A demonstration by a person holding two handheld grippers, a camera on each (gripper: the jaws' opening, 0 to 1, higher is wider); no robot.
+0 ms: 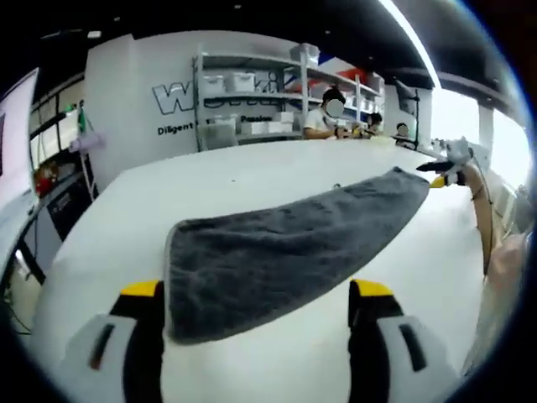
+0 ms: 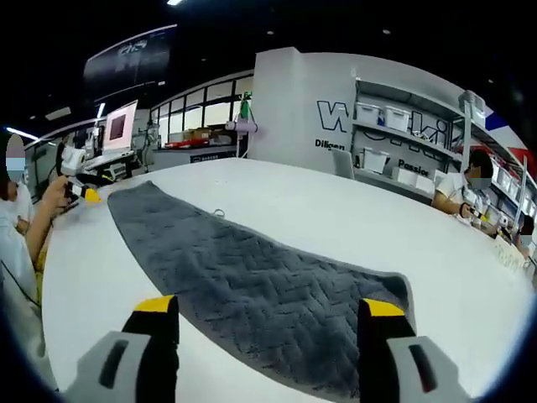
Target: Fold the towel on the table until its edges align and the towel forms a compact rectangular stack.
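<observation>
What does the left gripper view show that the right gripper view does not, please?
Left gripper view alone: the right gripper at the grey towel's far end, and a bright window beyond it.

Right gripper view alone: the left gripper at the towel's far end, a monitor behind it, and a small loop on the towel's edge.

Both: the towel spread long on the white table, open yellow-tipped jaws, storage shelves and seated people.

white wall (image 2: 294, 101) with lettering, storage shelves (image 1: 252, 92), ceiling strip light (image 1: 411, 38), bright windows (image 1: 503, 143).
</observation>
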